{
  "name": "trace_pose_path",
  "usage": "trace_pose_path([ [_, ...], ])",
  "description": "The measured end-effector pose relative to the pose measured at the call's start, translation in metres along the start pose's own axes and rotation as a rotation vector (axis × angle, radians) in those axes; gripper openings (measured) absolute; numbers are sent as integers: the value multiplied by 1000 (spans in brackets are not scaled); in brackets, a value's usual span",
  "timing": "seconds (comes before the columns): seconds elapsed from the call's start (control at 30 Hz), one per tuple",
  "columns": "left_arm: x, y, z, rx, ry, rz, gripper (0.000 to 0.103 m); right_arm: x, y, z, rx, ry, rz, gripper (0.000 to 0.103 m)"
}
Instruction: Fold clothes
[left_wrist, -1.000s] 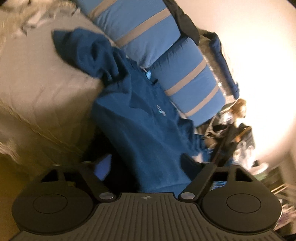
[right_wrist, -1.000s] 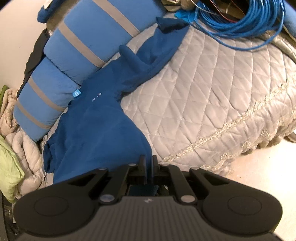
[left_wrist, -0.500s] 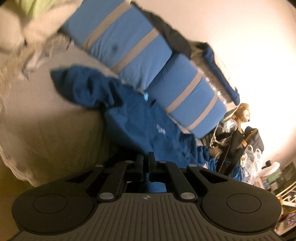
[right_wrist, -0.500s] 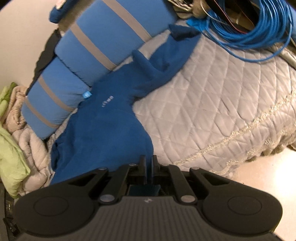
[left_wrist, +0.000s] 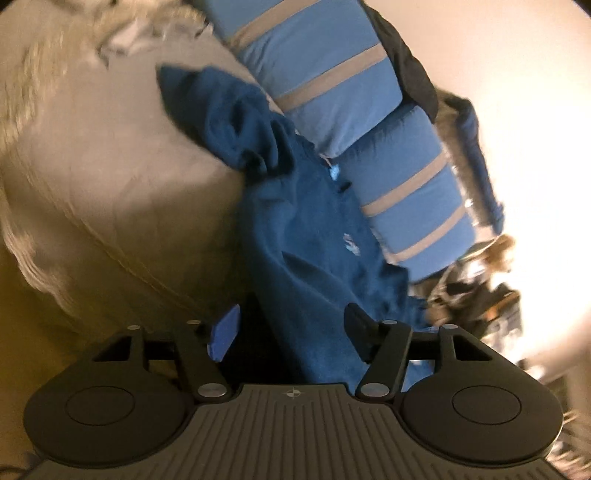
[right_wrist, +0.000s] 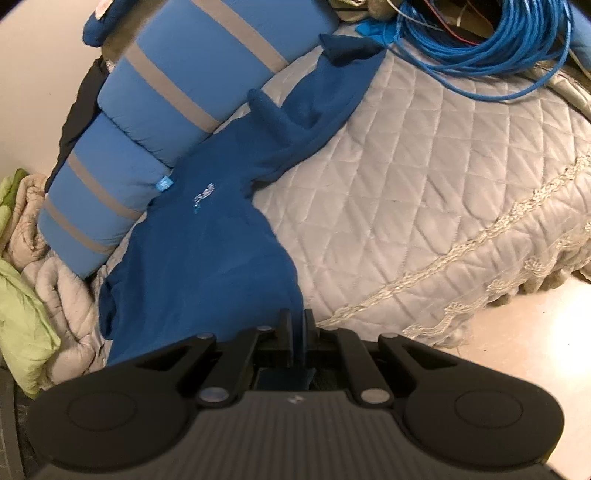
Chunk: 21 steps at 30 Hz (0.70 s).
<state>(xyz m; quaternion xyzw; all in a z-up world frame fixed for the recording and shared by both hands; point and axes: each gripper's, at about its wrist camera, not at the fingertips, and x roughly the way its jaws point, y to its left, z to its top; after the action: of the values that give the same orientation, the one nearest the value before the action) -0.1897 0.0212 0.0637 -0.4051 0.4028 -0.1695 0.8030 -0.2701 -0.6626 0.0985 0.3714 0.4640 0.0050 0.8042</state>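
A dark blue sweatshirt (left_wrist: 306, 236) with a small pale chest logo lies on a quilted grey bedspread (right_wrist: 424, 184), one sleeve stretched toward the pillows. In the left wrist view my left gripper (left_wrist: 291, 325) is at the garment's near edge. Its jaws are opening, with blue fabric lying between them, clear of the left pad. In the right wrist view the sweatshirt (right_wrist: 207, 251) runs down to my right gripper (right_wrist: 295, 321), which is shut on its lower edge; a strip of blue cloth shows between the closed fingers.
Two blue pillows with grey stripes (right_wrist: 166, 92) line the wall side of the bed. A coil of blue cable (right_wrist: 480, 40) lies at the far end. A green cloth (right_wrist: 18, 288) and beige bedding sit at the left. Pale floor (right_wrist: 517, 350) shows beyond the lace edge.
The left gripper's jaws, shut half a second ago, now stand apart again, and its view has swung closer to the sweatshirt. The right gripper stays shut on the fabric and has barely moved.
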Motion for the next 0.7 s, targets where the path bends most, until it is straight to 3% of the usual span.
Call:
trace_pose_path([
  [0.1,6,2,-5,-29,51,-54,55,2,-6,0,11,2,-9,4],
  [0.13,7,-1,-7,-19,66,-73,37,3,-7,0,15,6,-9,4],
  [0.17,7,-5,-8,-7,84,-76,12,4,-8,-1,18,9,-7,4],
  [0.2,8,-10,-10,14,99,-61,8,5,-9,-2,20,13,-5,4],
  [0.4,-18,-34,-8,106,53,-20,5,-9,-1,-3,-4,1,19,4],
  [0.57,-41,-48,-7,149,30,30,5,-31,15,-10,-28,-18,-10,3],
  [0.7,-41,-46,-10,152,36,129,5,-46,21,-19,-28,-13,-19,2],
])
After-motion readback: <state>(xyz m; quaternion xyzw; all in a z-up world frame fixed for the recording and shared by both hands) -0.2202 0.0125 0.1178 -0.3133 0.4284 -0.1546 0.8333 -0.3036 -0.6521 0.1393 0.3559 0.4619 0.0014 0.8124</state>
